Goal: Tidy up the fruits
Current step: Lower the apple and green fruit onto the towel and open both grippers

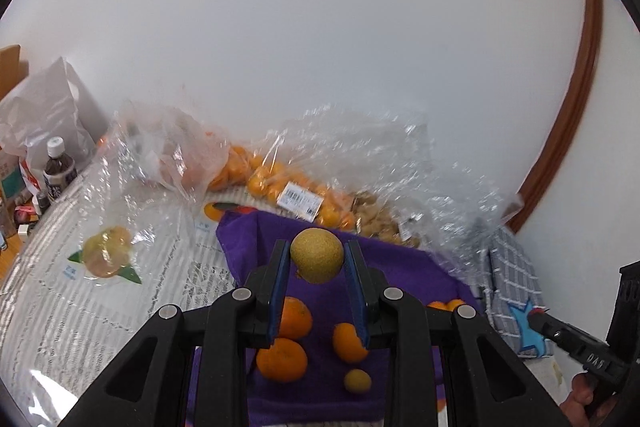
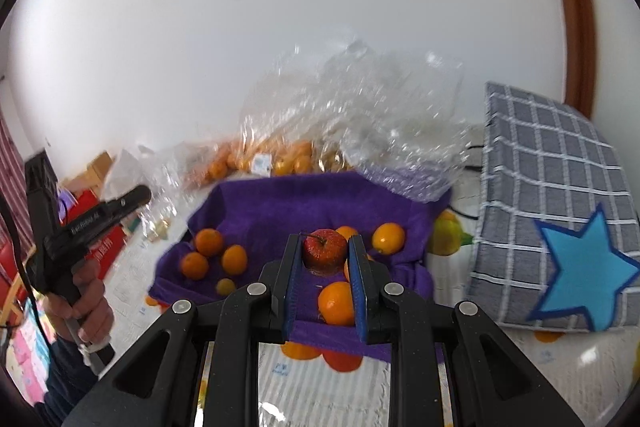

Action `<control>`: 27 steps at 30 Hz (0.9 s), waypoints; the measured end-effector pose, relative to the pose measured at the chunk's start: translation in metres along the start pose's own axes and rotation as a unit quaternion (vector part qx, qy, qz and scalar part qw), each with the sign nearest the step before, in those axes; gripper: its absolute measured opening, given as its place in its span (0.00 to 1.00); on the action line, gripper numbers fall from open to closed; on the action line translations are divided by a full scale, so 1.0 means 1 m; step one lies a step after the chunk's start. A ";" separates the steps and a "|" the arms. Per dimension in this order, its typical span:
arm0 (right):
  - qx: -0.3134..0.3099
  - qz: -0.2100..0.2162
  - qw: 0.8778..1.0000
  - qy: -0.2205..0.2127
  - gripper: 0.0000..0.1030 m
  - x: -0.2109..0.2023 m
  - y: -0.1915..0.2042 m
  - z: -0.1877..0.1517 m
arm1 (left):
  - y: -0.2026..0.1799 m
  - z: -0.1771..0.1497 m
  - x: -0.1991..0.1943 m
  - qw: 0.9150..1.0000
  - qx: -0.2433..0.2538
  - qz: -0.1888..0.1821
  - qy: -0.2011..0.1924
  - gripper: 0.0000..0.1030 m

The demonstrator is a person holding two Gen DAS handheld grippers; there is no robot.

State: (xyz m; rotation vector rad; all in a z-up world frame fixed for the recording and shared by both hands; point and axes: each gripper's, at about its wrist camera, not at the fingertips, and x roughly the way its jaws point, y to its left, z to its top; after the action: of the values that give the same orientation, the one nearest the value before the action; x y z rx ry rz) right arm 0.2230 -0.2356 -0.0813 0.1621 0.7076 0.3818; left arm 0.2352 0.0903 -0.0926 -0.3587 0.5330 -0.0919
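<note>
My left gripper (image 1: 317,255) is shut on a round yellow-brown pear (image 1: 317,255) and holds it above the purple towel (image 1: 400,267). Several oranges (image 1: 282,359) and a small yellow-green fruit (image 1: 357,381) lie on the towel below it. My right gripper (image 2: 325,251) is shut on a red apple (image 2: 325,247) above the same towel (image 2: 260,211), where several oranges (image 2: 208,242) and a small yellow-green fruit (image 2: 225,286) lie. The left gripper's body (image 2: 80,223) shows at the left of the right wrist view.
Clear plastic bags (image 1: 360,155) with oranges (image 1: 264,179) stand behind the towel against the white wall. A dark bottle (image 1: 59,169) and boxes stand at the far left. A grey checked cushion with a blue star (image 2: 560,227) leans at the right. The printed tablecloth (image 1: 100,287) spreads left.
</note>
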 end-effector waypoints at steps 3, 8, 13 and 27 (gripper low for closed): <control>-0.021 0.003 0.999 0.027 0.22 0.037 0.007 -0.004 | 0.003 -0.003 0.027 0.999 -0.004 -0.005 0.037 0.26; -0.052 -0.004 0.996 0.076 0.22 0.089 0.018 -0.015 | -0.003 -0.008 0.060 0.997 0.005 0.001 0.075 0.26; -0.102 0.000 0.992 0.080 0.22 0.104 0.037 -0.020 | -0.021 -0.010 0.091 0.993 0.038 0.022 0.113 0.26; -0.131 -0.007 0.988 0.082 0.22 0.112 0.043 -0.034 | -0.025 -0.035 0.118 0.983 0.079 0.052 0.160 0.26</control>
State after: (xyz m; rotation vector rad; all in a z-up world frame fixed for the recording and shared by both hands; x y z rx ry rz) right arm 0.2658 -0.1519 -0.1625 -0.1241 0.8135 0.4754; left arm 0.3190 0.0350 -0.1680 -0.1600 0.8559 -0.0905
